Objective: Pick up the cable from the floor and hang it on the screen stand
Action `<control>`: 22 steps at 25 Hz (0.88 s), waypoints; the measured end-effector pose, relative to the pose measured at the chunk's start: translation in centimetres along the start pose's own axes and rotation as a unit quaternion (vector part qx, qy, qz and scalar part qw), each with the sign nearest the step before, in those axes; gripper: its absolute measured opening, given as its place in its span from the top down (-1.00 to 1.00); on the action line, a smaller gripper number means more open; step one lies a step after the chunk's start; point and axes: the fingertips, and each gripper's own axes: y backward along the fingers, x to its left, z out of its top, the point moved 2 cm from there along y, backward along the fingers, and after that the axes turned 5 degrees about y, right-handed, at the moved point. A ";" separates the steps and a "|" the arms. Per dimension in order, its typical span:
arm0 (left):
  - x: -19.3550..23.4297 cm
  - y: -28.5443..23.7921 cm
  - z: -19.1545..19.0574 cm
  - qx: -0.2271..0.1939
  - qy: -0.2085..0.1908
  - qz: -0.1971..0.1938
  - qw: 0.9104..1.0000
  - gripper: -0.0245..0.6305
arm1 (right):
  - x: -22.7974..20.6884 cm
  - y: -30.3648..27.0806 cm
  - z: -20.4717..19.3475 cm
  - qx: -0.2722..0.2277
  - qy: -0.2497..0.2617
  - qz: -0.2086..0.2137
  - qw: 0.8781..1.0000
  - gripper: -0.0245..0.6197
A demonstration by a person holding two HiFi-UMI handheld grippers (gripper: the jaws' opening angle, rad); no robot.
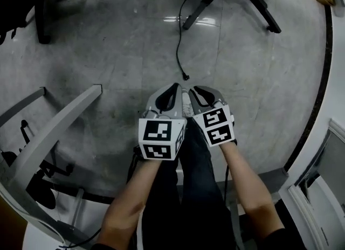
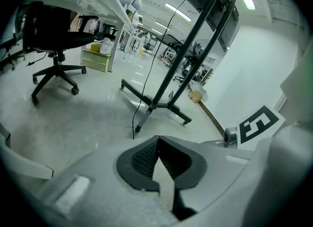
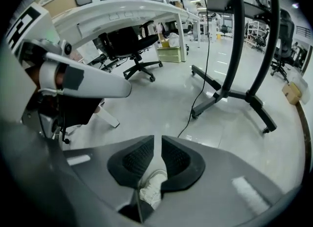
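Cable (image 1: 178, 41) lies loose on floor (image 1: 108, 39), running from screen stand (image 1: 202, 9) base out toward both tools. Left tool (image 1: 175, 86): jaws closed, empty. Right tool (image 1: 195, 89) beside it: jaws a thin slit apart, empty.

Grey left gripper (image 1: 176, 86) and right gripper (image 1: 195, 89) carry black ribbed pads (image 3: 137, 160), black-and-white marker cubes (image 1: 160, 136); trousers (image 1: 199, 189) dark.
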 end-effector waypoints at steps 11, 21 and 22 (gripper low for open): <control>4.7 -7.6 -4.3 0.042 -0.006 0.018 0.999 0.93 | -3.0 -10.2 -4.8 0.033 0.016 0.024 0.999 0.77; 9.2 -13.8 -6.2 0.047 -0.042 0.032 0.997 0.93 | -4.7 -18.3 -9.1 0.073 0.038 0.038 0.996 0.74; 9.5 -14.3 -6.3 0.048 -0.045 0.032 0.997 0.93 | -4.9 -19.0 -9.5 0.079 0.040 0.038 0.995 0.74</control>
